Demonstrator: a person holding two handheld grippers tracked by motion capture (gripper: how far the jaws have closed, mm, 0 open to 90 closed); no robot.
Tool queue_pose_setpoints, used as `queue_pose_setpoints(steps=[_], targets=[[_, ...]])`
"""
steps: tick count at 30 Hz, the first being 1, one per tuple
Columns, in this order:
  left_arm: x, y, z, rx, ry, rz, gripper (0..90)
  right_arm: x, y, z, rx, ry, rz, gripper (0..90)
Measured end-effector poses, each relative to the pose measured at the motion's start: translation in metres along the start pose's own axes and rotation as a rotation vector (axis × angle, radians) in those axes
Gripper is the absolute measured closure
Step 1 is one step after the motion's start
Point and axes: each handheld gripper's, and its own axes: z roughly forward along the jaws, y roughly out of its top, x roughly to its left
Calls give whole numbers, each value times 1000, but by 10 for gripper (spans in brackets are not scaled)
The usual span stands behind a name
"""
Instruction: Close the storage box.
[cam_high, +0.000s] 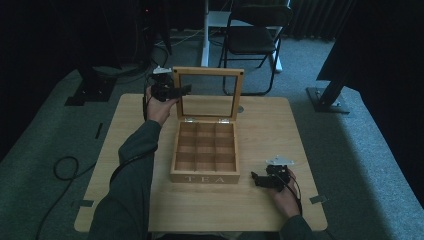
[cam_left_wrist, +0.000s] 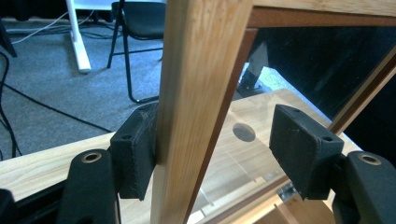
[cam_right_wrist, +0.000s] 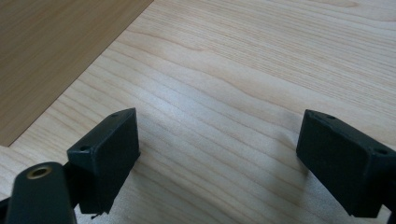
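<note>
Here: wooden tea box (cam_high: 205, 172) mid-bench (cam_high: 260, 200), glass lid (cam_high: 208, 95) upright. Left gripper (cam_high: 184, 90) straddles the lid's left frame, fingers (cam_left_wrist: 135, 154) released, one touching wood. Right gripper (cam_high: 256, 179) rests near the box's front corner, fingers (cam_right_wrist: 105, 156) spread.

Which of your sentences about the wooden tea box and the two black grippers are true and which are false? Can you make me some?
1. The wooden tea box with the word TEA on its front has its glass-paned lid standing open. True.
2. The small compartments inside the box are full of tea bags. False: they look empty.
3. The left gripper has the wooden frame of the lid between its jaws, with one pad against the wood. True.
4. The right gripper is holding a spoon. False: its jaws are wide apart over the light wooden table with nothing between them.
5. The right gripper sits behind the box, by the lid. False: in the high view it is near the box's front right corner.
</note>
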Motion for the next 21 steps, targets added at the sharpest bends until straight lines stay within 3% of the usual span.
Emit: queue_pose_setpoints(steps=[4, 8, 10, 15, 21], targets=[[-3, -4, -7, -7, -14, 3, 344, 0, 0, 0, 0, 0, -1, 127], [-2, -7, -16, -23, -59, -27, 359, 0, 0, 0, 0, -1, -2, 127], [-3, -8, -20, -24, -68, -21, 363, 0, 0, 0, 0, -1, -2, 127], [-8, -10, -27, -18, -64, -5, 364, 0, 0, 0, 0, 0, -1, 127], [-12, -10, -38, -51, -52, 3, 372, 0, 0, 0, 0, -2, 1, 128]])
